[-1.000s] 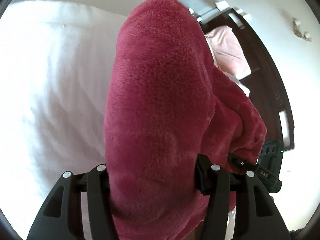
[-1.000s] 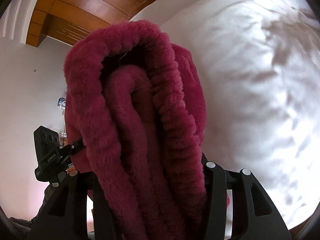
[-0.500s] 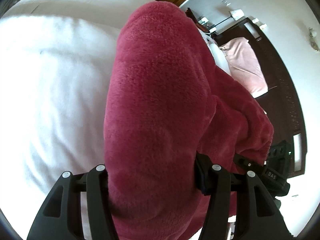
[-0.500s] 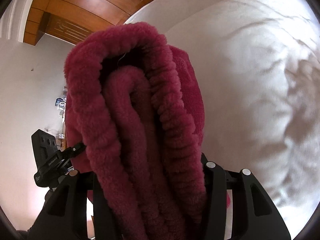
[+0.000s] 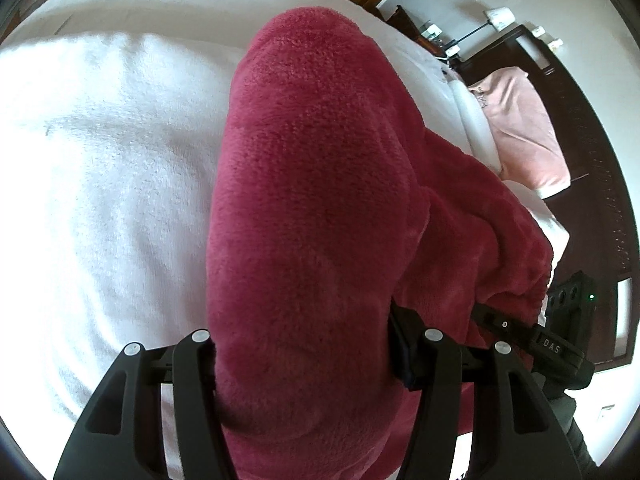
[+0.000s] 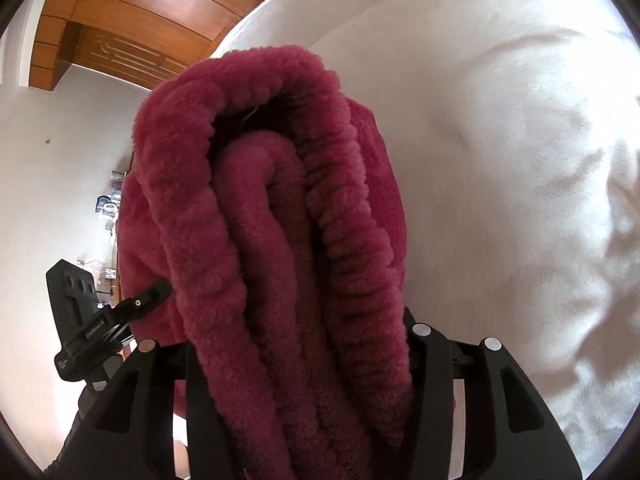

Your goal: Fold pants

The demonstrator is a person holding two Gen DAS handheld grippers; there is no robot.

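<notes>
The thick dark-red fleece pants (image 5: 312,208) are being held bunched above the white-covered bed (image 5: 100,168), jaws of left gripper (image 5: 304,360) and right gripper (image 6: 300,360) clamped on them, probably handling soft, floppy, best gripped along the ribbed waistband (image 6: 352,240).

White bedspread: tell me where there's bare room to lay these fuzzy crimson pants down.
The white bedspread lies bare left of the fuzzy crimson pants in the left wrist view, and right of them in the right wrist view. It is crowded toward the pink pillow and dark wooden headboard. Both the left gripper and right gripper are clamped on pants.
</notes>
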